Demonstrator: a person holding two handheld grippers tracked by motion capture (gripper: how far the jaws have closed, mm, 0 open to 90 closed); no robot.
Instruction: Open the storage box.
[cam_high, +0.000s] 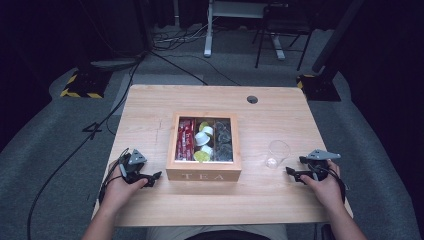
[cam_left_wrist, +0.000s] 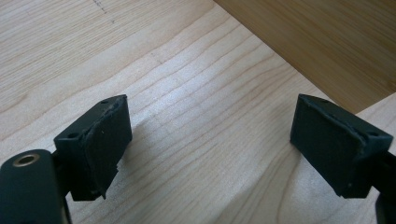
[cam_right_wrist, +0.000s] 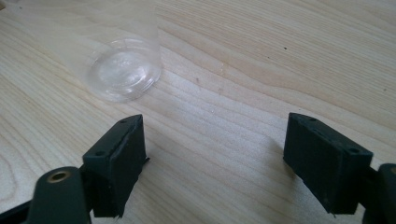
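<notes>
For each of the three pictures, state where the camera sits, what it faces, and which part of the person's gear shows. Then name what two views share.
High view: above the person's side, looking down on the table; both hands show.
Left gripper view: on the left gripper, facing the tea box; open jaws show.
Right gripper view: on the right gripper, facing the clear cup; open jaws show.
Shared: cup in high and right views.

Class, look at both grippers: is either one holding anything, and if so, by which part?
Nothing is held. The left gripper and right gripper are both open above the table.
</notes>
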